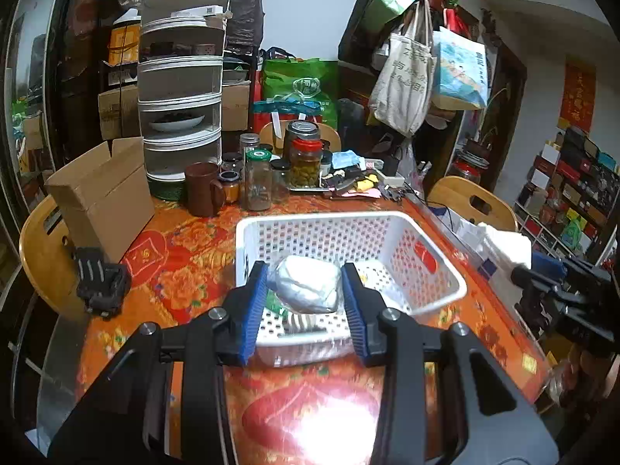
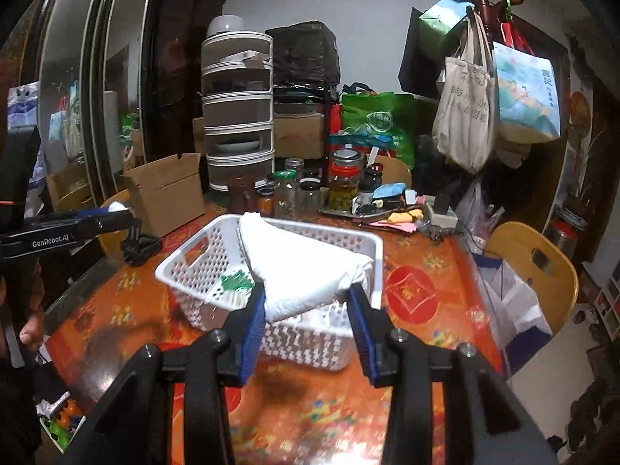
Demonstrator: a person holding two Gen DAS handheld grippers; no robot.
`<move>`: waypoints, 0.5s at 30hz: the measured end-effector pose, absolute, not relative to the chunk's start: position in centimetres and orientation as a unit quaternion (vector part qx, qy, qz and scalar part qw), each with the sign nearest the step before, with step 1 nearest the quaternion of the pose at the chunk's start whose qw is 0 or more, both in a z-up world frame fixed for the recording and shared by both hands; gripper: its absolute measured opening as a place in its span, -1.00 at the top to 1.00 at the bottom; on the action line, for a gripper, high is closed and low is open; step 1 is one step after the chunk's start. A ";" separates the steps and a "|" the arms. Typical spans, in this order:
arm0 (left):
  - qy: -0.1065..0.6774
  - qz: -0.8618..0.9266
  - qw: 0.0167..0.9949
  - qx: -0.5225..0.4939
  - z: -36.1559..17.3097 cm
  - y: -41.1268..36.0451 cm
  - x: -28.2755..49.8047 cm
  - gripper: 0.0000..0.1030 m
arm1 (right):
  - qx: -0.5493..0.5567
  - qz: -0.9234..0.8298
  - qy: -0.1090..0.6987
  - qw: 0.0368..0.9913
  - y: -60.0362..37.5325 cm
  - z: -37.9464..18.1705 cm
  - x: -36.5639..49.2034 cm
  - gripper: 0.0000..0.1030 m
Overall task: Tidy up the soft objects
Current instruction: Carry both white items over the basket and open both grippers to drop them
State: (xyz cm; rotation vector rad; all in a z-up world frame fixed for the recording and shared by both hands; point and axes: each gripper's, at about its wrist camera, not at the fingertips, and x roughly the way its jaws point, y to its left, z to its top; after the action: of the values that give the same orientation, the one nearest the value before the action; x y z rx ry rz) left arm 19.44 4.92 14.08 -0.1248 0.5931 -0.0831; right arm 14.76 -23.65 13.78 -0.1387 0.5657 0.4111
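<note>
While the left gripper [image 1: 304, 290] sits at the lower centre of its own view, its blue pads [image 1: 255, 306] are clenched on a white plastic-wrapped bundle [image 1: 306, 285], which hangs above the near end of the white perforated basket [image 1: 445, 271]. Under the bundle, inside the basket, something green and a striped item show only in part and cannot be identified. At the right edge of that frame the right gripper appears [image 1: 542, 271], with a white folded cloth [image 1: 503, 244] at its tip.

Seen from the right wrist, the right gripper [image 2: 306, 306] fills the lower centre and its blue pads [image 2: 254, 321] grasp the white folded cloth [image 2: 306, 267], which stretches up and left across the basket [image 2: 193, 267] at mid-frame. A green-printed packet [image 2: 236, 283] lies in the basket at the left of the cloth. The basket rests on the orange flowered tablecloth [image 2: 418, 290], with glass jars [image 2: 345, 186] behind it toward the upper centre and a cardboard box [image 2: 166, 193] at the left
</note>
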 end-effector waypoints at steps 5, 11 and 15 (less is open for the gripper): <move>0.325 -0.041 0.943 -0.059 14.4 3.9 24.7 0.31 | -0.074 0.191 0.312 0.928 -22.0 14.0 19.8 0.21; 0.379 -0.032 0.923 -0.059 11.0 2.8 30.7 0.31 | -0.073 0.171 0.372 0.909 -20.1 11.1 25.5 0.21; 0.413 -0.024 0.909 -0.053 7.9 2.5 33.3 0.31 | -0.073 0.169 0.395 0.900 -19.1 9.1 27.6 0.21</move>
State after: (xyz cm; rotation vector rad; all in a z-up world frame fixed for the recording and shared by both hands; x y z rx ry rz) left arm 33.32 2.48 7.93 -0.1102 0.8524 -0.0504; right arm 27.60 -19.11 9.11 -0.1507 0.8174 0.3498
